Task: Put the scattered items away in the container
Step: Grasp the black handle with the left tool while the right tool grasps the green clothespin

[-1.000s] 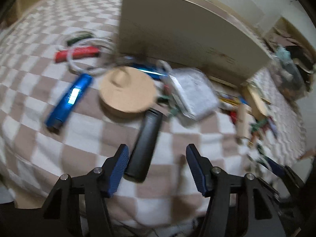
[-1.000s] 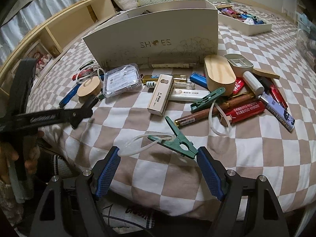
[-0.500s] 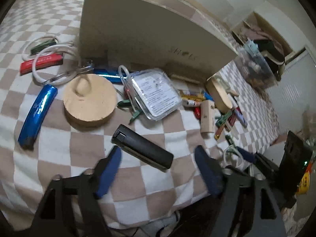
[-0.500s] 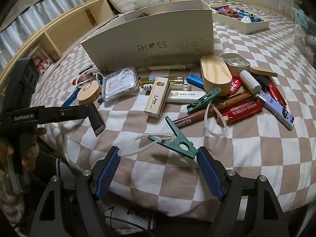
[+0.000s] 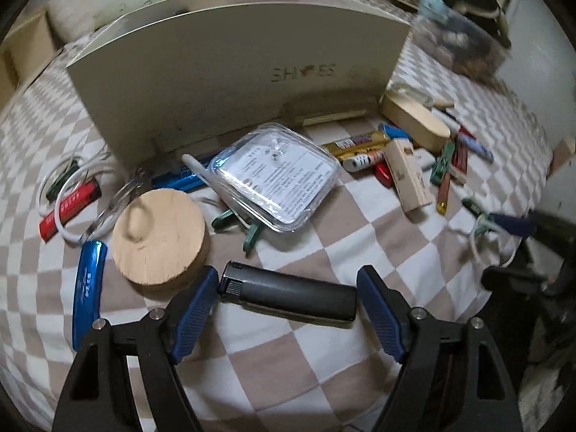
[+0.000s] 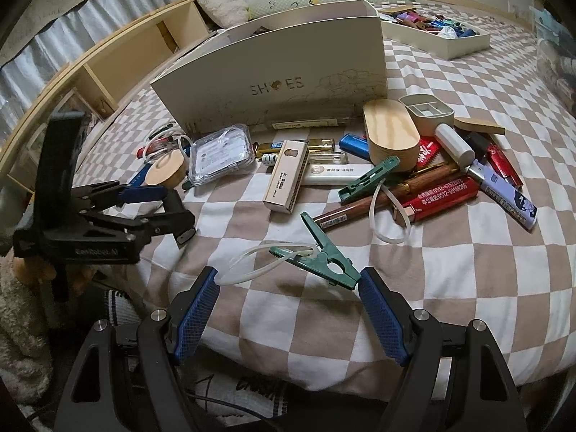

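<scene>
A black lighter point(image 5: 288, 298) lies crosswise on the checked bedspread between the pads of my left gripper point(image 5: 288, 288). Each end of it sits close to a blue pad, and I see no squeeze. From the right wrist view the left gripper point(image 6: 169, 212) straddles the same lighter point(image 6: 181, 216) at the bed's left edge. My right gripper point(image 6: 288, 288) stands open over a green clip point(image 6: 324, 262) with a white band point(image 6: 252, 262) through it. The cream shoe box point(image 5: 234, 72) point(image 6: 288, 72) stands open-topped behind the scattered items.
A round wooden lid point(image 5: 160, 237), a blue lighter point(image 5: 86, 288), a clear plastic case point(image 5: 277, 180) and a wooden harmonica box point(image 6: 284, 180) lie before the box. Pens, red lighters and an oval wooden lid point(image 6: 390, 136) pile up at the right. A white tray point(image 6: 439, 37) sits far back.
My left gripper has spread its jaws and rolled, so the black lighter now lies straight across between both pads instead of beside the left one. The right gripper has kept still.
</scene>
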`<act>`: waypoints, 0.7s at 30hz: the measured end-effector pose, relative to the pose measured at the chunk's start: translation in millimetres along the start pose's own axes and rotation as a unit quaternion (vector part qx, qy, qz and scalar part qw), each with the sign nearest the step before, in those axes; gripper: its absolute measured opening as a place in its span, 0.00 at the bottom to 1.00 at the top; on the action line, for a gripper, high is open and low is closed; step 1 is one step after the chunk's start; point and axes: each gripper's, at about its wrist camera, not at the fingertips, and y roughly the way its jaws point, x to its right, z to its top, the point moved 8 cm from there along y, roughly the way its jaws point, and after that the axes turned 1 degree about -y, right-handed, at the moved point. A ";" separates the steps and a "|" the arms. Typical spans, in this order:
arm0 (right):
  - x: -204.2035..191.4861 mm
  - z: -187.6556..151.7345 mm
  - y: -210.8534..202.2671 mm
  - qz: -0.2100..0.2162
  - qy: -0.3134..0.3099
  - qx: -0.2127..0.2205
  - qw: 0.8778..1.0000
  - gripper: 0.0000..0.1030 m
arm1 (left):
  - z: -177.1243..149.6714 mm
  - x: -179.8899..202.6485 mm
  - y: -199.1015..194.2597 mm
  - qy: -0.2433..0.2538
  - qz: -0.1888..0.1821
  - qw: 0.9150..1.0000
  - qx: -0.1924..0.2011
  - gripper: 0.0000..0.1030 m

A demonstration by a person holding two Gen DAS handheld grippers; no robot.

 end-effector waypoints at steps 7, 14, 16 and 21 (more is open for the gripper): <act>3.0 -1.0 -4.8 0.002 0.005 0.007 1.000 0.77 | -5.1 8.4 0.7 0.024 0.010 1.000 -0.006 0.77; 4.9 -2.1 -8.0 0.003 0.011 0.011 1.000 0.77 | -11.8 22.9 -2.1 0.052 0.006 0.999 -0.011 0.77; 4.3 -2.3 -9.1 0.002 0.010 0.013 1.000 0.77 | -12.4 24.7 -0.4 0.052 0.005 0.999 -0.013 0.81; 4.2 -3.2 -9.8 0.001 0.010 0.014 1.000 0.77 | -16.9 30.4 8.3 0.067 0.014 0.997 -0.027 0.91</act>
